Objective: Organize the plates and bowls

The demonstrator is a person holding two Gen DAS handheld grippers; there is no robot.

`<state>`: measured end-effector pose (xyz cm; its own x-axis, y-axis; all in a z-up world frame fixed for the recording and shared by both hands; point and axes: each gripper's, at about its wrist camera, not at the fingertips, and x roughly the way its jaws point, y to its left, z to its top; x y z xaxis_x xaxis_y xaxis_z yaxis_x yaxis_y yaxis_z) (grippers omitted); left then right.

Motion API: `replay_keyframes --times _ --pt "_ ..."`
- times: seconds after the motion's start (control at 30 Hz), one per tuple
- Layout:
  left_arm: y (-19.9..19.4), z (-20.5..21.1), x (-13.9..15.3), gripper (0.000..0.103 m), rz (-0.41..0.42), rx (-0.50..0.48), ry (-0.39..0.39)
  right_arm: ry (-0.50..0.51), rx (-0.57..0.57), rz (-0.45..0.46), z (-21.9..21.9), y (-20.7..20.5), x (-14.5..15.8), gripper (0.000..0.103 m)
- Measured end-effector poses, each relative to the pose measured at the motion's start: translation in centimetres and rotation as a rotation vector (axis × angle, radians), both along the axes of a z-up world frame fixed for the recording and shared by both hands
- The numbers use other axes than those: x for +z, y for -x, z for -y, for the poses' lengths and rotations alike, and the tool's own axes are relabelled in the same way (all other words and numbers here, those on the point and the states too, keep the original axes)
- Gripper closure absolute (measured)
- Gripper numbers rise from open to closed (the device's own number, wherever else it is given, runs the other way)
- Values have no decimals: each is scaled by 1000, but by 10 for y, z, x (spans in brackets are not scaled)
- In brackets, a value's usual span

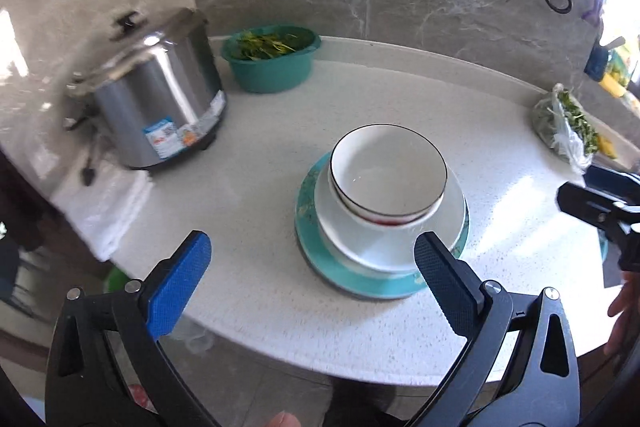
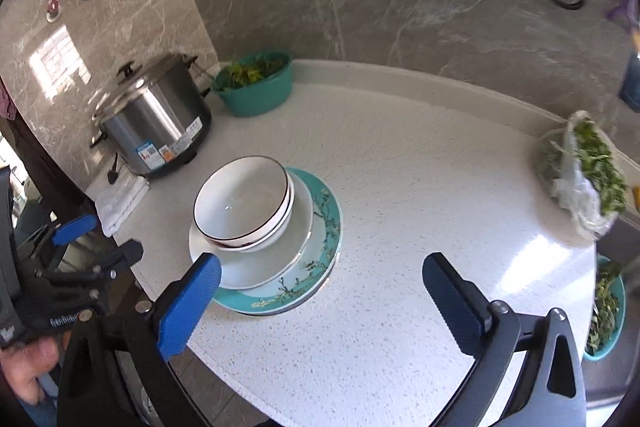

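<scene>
A stack stands mid-counter: a teal flowered plate (image 1: 344, 279) (image 2: 320, 247) at the bottom, a white plate (image 1: 348, 239) (image 2: 248, 271) on it, and two nested white bowls with dark rims (image 1: 388, 171) (image 2: 240, 199) on top. My left gripper (image 1: 312, 267) is open and empty, just in front of the stack. My right gripper (image 2: 320, 291) is open and empty, to the right of the stack and near the front edge. The right gripper also shows at the right edge of the left wrist view (image 1: 600, 203). The left one shows at the left edge of the right wrist view (image 2: 76, 267).
A steel cooker (image 1: 156, 99) (image 2: 156, 119) stands back left on the white counter (image 1: 400, 99), with a folded white cloth (image 1: 108, 211) beside it. A teal basin of greens (image 1: 272, 59) (image 2: 256, 83) sits against the wall. A bag of greens (image 1: 568, 127) (image 2: 584, 171) lies at the right.
</scene>
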<state>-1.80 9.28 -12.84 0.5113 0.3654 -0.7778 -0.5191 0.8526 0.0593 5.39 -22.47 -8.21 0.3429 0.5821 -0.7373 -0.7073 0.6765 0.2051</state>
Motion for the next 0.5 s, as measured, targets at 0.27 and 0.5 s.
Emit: replay_keyframes --times 0.27,0.5 --pt "19 30 28 0 -17 73 -11 -25 -23 56 27 30 29 0" --pt "20 31 52 0 39 2 72 -17 -81 93 31 56 54 0"
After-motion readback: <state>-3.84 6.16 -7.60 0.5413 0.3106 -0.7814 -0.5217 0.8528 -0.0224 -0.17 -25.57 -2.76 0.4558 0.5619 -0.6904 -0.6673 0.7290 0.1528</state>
